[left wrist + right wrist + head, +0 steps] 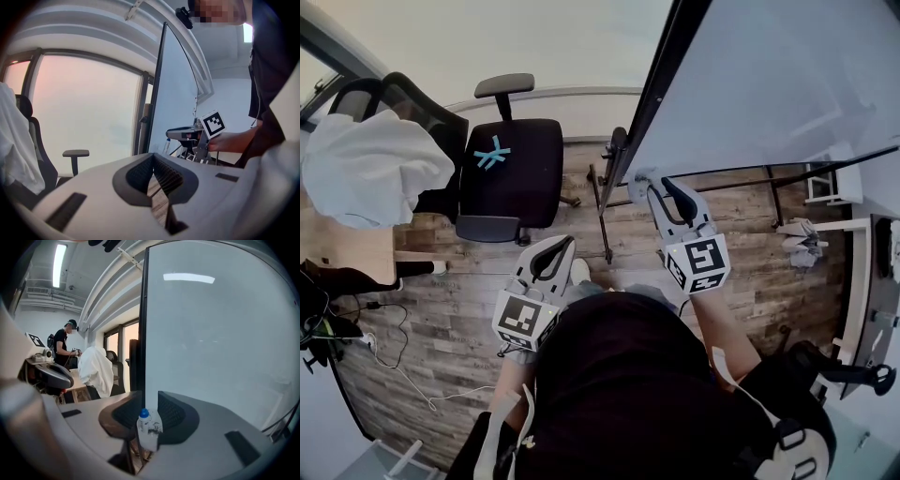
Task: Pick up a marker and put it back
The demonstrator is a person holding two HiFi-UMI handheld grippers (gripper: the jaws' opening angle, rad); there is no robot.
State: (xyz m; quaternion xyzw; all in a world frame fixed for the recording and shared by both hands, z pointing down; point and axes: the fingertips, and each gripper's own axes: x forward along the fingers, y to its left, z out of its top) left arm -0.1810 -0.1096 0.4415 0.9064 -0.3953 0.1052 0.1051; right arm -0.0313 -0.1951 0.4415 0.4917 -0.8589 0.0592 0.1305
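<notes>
Right gripper (148,405) has its jaws closed on a white marker (149,433) with a blue cap, held mid-barrel; it looks light, stiff and smooth, so it may slip. Left gripper (153,161) is closed, empty. The whiteboard (211,333) stands beyond

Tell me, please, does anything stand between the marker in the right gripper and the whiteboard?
Nothing visible does: the marker, held in the right gripper, is just beside the whiteboard, with open air between them.
</notes>
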